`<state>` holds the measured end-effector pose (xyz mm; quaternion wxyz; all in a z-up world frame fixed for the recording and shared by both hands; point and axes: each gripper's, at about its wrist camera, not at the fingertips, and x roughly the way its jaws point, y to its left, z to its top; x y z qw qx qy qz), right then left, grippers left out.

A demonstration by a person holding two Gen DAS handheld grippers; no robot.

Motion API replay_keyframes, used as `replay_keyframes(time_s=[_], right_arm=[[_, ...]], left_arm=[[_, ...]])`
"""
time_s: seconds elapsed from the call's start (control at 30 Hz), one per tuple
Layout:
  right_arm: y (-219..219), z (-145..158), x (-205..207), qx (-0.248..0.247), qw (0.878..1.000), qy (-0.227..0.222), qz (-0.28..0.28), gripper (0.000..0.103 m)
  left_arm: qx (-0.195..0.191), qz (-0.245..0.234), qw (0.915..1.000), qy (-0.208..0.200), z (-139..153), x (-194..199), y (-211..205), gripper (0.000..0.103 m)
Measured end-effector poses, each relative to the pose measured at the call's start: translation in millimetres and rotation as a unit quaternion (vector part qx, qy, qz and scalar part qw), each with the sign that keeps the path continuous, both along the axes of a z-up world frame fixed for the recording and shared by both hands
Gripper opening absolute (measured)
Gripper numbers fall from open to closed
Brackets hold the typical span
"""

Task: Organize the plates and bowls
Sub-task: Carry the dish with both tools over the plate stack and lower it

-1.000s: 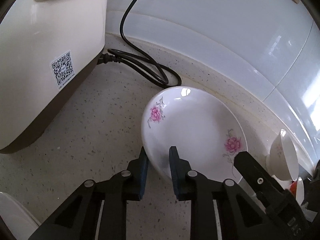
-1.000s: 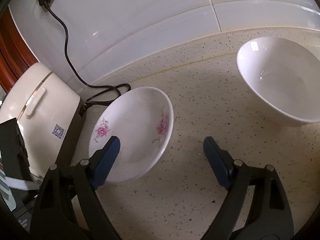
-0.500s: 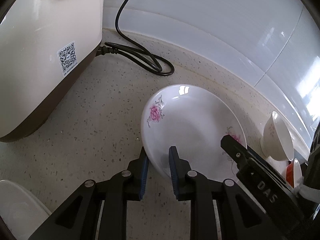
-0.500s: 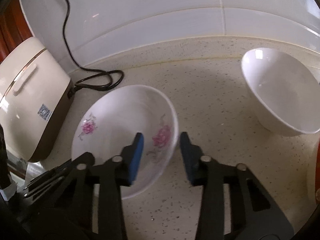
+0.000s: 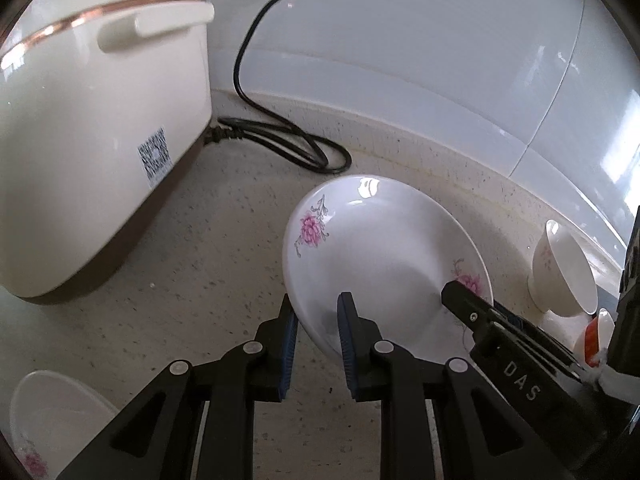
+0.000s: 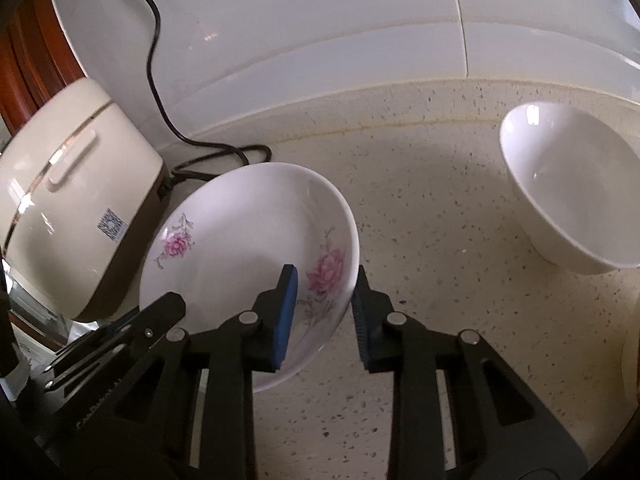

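Plate (image 5: 380, 256) glazed, rigid, slippery, breakable: left gripper (image 5: 316, 320) and right gripper (image 6: 325, 300) each nipped on opposite rims, best hold.

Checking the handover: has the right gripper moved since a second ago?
Yes. The right gripper moved left, away from the white bowl, closing onto the floral plate's rim.
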<state>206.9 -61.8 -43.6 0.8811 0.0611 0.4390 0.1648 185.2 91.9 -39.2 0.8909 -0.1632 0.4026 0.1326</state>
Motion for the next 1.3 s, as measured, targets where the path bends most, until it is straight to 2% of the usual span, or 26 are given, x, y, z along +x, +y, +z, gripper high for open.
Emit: replay_keyframes(time_s=[0.23, 0.43, 0.63, 0.97, 1.3], right_arm=[[3.9, 16.6, -10.7, 0.016, 0.999, -0.027, 0.014, 0.030], [20.7, 27.3, -24.4, 0.019, 0.998, -0.043, 0.051, 0.030], [43.9, 38.1, -43.9, 0.012, 0.994, -0.054, 0.093, 0.030], [75.1, 53.9, -89.8, -0.004, 0.987, -0.059, 0.149, 0.030], [86.3, 54.5, -152.3, -0.005, 0.985, -0.044, 0.164, 0.030]], left_arm=[[0.010, 0.004, 0.9997, -0.022, 18.2, -10.6, -1.2, 0.021], [0.027, 0.020, 0.9985, -0.044, 34.9, -29.1, 1.7, 0.021], [0.015, 0.044, 0.9977, -0.050, 37.0, -53.7, 16.7, 0.021], [0.009, 0.077, 0.9946, -0.070, 54.1, -115.9, 40.1, 0.021], [-0.001, 0.090, 0.9926, -0.081, 59.9, -181.6, 55.0, 0.019]])
